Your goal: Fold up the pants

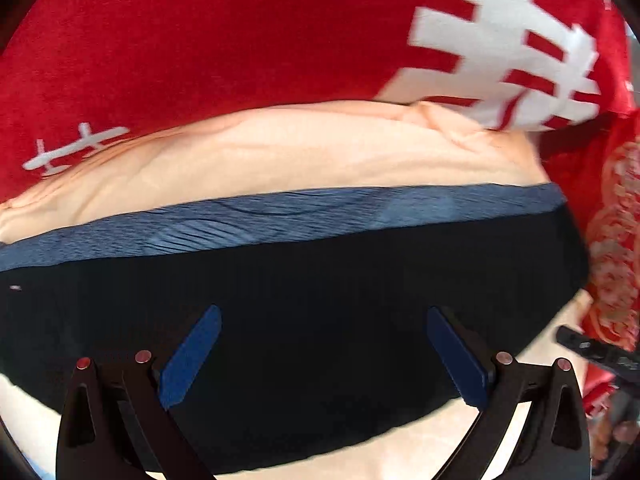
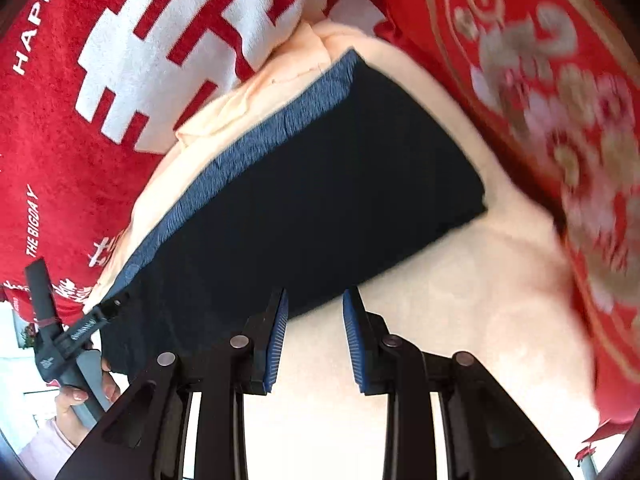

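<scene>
Pants point(image 1: 304, 304) folded flat on the sheet point(image 1: 304, 156), waistband edge point(image 1: 280, 220) on the far side. Beyond the pants, past a strip of bare sheet, a blanket point(image 1: 200, 40) with large lettering. To the right of the pants, a patterned cushion point(image 2: 540, 120), apart from them (bare sheet between). Left gripper point(image 1: 322, 356) over the near part of the pants, fingers spread wide. Right gripper point(image 2: 316, 340) at the near edge of the pants, toward their right end, partly over bare sheet.
</scene>
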Motion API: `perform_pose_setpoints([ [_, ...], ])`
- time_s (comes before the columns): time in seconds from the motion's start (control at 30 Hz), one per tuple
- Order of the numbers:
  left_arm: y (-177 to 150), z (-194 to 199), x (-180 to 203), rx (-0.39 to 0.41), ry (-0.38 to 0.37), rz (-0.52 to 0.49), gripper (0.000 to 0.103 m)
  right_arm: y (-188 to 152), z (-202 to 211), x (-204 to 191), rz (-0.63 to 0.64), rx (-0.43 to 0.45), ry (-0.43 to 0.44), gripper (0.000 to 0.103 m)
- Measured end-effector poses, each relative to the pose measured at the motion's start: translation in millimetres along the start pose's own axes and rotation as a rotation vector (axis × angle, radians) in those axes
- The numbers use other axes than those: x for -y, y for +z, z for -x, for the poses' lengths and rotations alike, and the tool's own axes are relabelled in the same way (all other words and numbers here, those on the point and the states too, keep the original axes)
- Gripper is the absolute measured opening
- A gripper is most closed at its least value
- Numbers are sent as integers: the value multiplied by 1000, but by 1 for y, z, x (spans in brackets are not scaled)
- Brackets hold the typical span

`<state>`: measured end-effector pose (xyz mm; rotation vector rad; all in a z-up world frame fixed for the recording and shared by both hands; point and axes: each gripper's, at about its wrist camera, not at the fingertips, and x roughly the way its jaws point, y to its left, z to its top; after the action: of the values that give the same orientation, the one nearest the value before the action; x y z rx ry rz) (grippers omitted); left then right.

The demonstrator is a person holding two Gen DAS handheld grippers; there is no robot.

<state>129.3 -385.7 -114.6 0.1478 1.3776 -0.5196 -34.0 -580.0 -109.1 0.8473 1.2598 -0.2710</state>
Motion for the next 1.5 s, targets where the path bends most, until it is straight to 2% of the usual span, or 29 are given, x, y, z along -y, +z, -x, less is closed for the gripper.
perform_pose_setpoints([
  [0.1,-6,3,9,10,-73,19,103,-12,-5,2,-26,-11,20,34],
  [0.17,-9,2,8,-3,-93,19,103,-23,-6,6,-49,-13,43,59],
  [0.23,-9,-6,8,-16,-50,24,103,-29,-12,5,-60,-20,70,65],
  [0.37,-13,-23,2,-46,-8,47,103,-40,-19,8,-79,-35,90,65],
  [0.47,-13,-22,5,-15,30,41,103,-39,-18,10,-103,-11,104,65],
  [0.57,-12,-27,9,13,48,18,103,-32,-10,16,-146,50,120,65],
  [0.77,-18,-46,3,-50,66,44,103,-14,-10,33,-242,132,162,65],
  [1.13,-20,-48,6,-44,137,10,103,-17,-14,56,-360,264,265,65],
  [1.2,-12,-66,15,-39,155,3,103,-14,-17,61,-403,301,302,64],
  [1.33,-8,-70,18,-44,164,-4,103,-7,-26,60,-422,339,360,62],
  [1.37,-5,-67,19,-50,163,-1,100,-4,-28,59,-419,338,372,57],
  [1.4,-2,-61,22,-41,164,-6,91,0,-30,57,-417,324,376,51],
  [1.43,1,-54,26,-25,168,-20,88,3,-34,56,-414,297,369,28],
  [1.47,4,-48,30,-6,171,-36,87,5,-34,56,-416,286,368,15],
  [1.5,8,-39,38,37,170,-63,87,5,-32,55,-418,285,387,15],
])
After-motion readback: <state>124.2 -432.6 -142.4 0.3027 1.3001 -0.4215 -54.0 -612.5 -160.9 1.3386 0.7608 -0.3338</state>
